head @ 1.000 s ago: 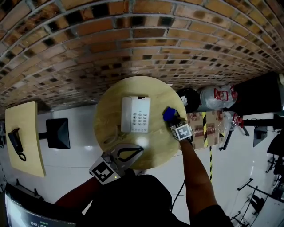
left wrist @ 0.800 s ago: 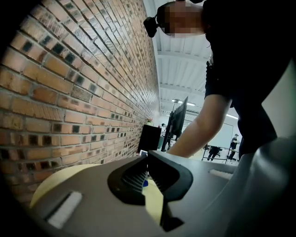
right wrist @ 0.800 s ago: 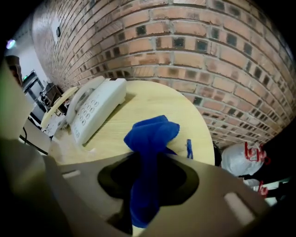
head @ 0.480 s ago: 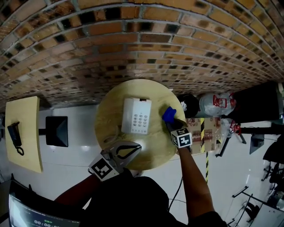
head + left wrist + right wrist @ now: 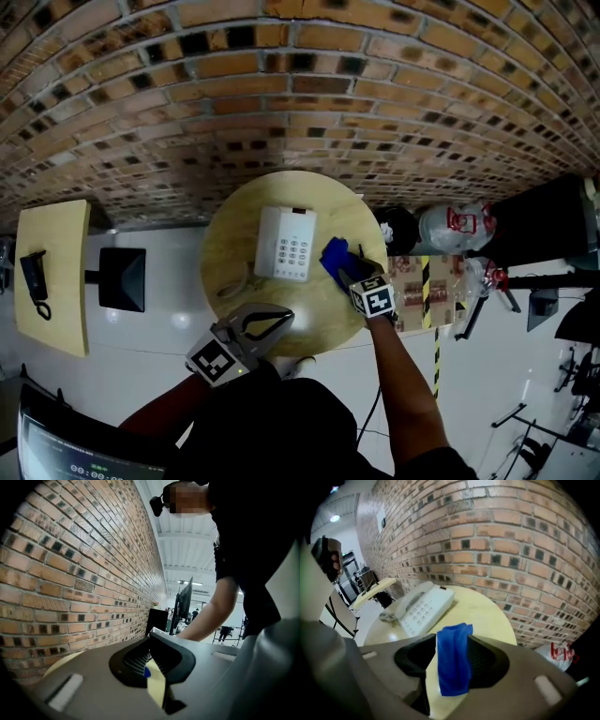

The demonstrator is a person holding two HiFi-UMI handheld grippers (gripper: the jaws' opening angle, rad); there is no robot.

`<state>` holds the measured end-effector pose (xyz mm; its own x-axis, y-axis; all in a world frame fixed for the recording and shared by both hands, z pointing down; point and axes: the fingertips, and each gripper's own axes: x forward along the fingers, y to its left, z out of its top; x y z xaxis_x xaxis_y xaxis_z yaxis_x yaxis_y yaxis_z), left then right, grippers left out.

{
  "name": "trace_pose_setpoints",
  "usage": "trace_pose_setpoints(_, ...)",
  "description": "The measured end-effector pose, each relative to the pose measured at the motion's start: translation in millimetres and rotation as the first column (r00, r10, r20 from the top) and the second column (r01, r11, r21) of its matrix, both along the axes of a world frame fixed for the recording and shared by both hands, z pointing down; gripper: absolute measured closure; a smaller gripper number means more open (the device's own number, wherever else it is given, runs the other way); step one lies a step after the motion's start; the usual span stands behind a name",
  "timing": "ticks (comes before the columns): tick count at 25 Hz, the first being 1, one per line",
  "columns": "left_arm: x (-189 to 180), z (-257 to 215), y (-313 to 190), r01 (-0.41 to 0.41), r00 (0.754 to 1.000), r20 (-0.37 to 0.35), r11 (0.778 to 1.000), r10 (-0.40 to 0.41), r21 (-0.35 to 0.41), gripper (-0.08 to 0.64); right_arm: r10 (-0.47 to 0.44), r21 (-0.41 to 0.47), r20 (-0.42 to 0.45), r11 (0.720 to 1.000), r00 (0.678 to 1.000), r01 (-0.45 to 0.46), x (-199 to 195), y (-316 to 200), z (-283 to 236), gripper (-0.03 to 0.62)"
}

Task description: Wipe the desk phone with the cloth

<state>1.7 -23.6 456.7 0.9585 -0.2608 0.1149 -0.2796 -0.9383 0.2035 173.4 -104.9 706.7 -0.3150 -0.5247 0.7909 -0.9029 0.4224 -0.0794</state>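
Note:
A white desk phone [image 5: 288, 244] lies in the middle of the round wooden table [image 5: 234, 234]; the right gripper view shows its keypad and handset [image 5: 423, 606]. My right gripper [image 5: 345, 269] sits just right of the phone, and its jaws are opening. The blue cloth [image 5: 334, 256] still stands bunched between its jaws [image 5: 452, 658], touching both. My left gripper [image 5: 287, 318] hovers at the table's near edge, its tips together and nothing between them; in its own view [image 5: 150, 641] the jaws point across the table toward the cloth.
A coiled cord [image 5: 234, 283] trails off the phone's left side. A brick wall [image 5: 300, 112] runs behind the table. At the left stand a black box [image 5: 122, 279] and a second table [image 5: 52, 277]. Bags [image 5: 450, 225] and cardboard [image 5: 422, 272] lie at the right.
My right gripper has carried the blue cloth left, closer to the phone's right edge. The left gripper has stayed at the table's near edge.

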Motion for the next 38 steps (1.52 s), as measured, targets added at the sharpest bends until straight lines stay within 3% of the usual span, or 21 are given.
trace_pose_setpoints(2, -2, -8, 4, 0.018, 1.0, -0.009, 1.0, -0.018, 0.017, 0.569, -0.03, 0.108, 0.044, 0.994, 0.999, 0.025, -16, 0, -43, 0.394)
trace_pose_setpoints(5, -2, -28, 11, 0.048, 0.998, -0.034, 0.999, -0.047, 0.02, 0.568, -0.094, 0.27, 0.138, 0.961, 0.986, 0.054, -43, 13, -129, 0.405)
trace_pose_setpoints(8, 4, -51, 23, 0.043, 0.998, -0.05, 0.998, -0.04, 0.053, 0.569, -0.184, 0.411, 0.203, 0.907, 0.962, 0.087, -69, 37, -209, 0.418)
trace_pose_setpoints(11, 9, -72, 41, 0.061, 0.996, -0.067, 0.994, -0.055, 0.091, 0.568, -0.261, 0.518, 0.253, 0.85, 0.932, 0.097, -86, 72, -266, 0.479)
trace_pose_setpoints(18, 2, -96, 89, 0.132, 0.988, -0.095, 0.987, -0.124, 0.091, 0.571, -0.417, 0.674, 0.271, 0.726, 0.868, 0.138, -118, 165, -334, 0.591)
trace_pose_setpoints(25, 1, -101, 138, 0.156, 0.984, -0.099, 0.984, -0.147, 0.089, 0.571, -0.509, 0.692, 0.302, 0.698, 0.806, 0.182, -146, 233, -343, 0.591)
trace_pose_setpoints(31, -1, -104, 169, 0.174, 0.98, -0.122, 0.978, -0.16, 0.115, 0.571, -0.49, 0.682, 0.346, 0.717, 0.8, 0.145, -148, 261, -347, 0.591)
trace_pose_setpoints(38, -1, -111, 192, 0.183, 0.976, -0.145, 0.972, -0.162, 0.147, 0.571, -0.509, 0.701, 0.35, 0.7, 0.787, 0.141, -147, 280, -350, 0.592)
